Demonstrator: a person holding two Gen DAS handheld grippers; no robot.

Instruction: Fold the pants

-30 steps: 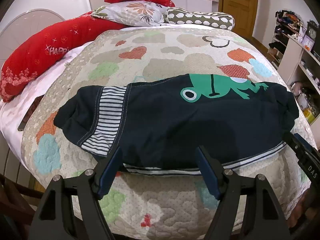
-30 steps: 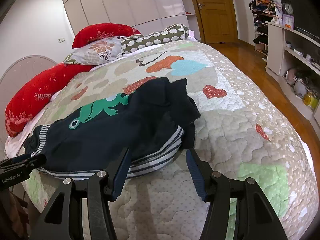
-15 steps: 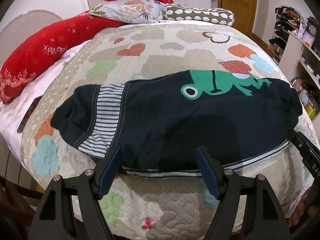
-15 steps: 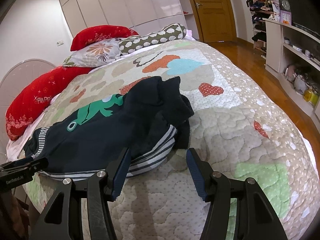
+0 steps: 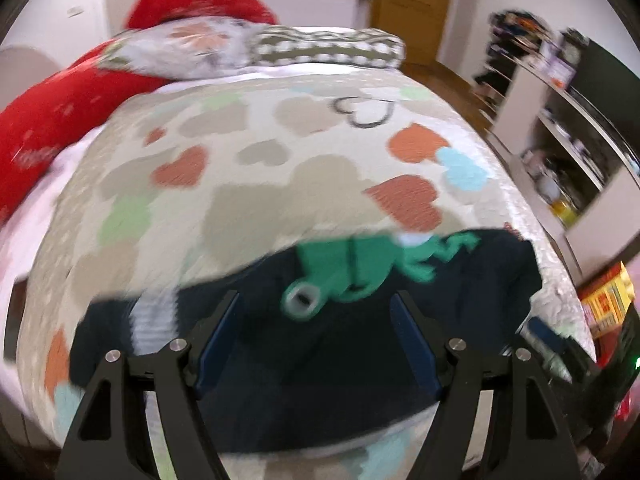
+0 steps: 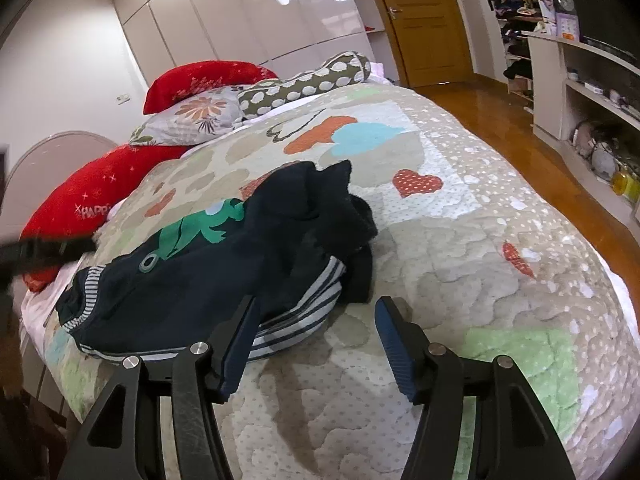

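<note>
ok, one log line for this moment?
pants: half-folded on bed | left hand-held gripper: open, empty | right hand-held gripper: open, empty, at pants' hem

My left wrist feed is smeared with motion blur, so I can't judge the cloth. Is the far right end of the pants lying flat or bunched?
Observer: Bunched. In the right wrist view the pants heap up at that end, with dark cloth rumpled above the striped band.
Operator: Do the right fingers have that band?
Observer: No. The right gripper is open and pinches nothing; one finger shows in front of the striped edge, the other over bare quilt.
</note>
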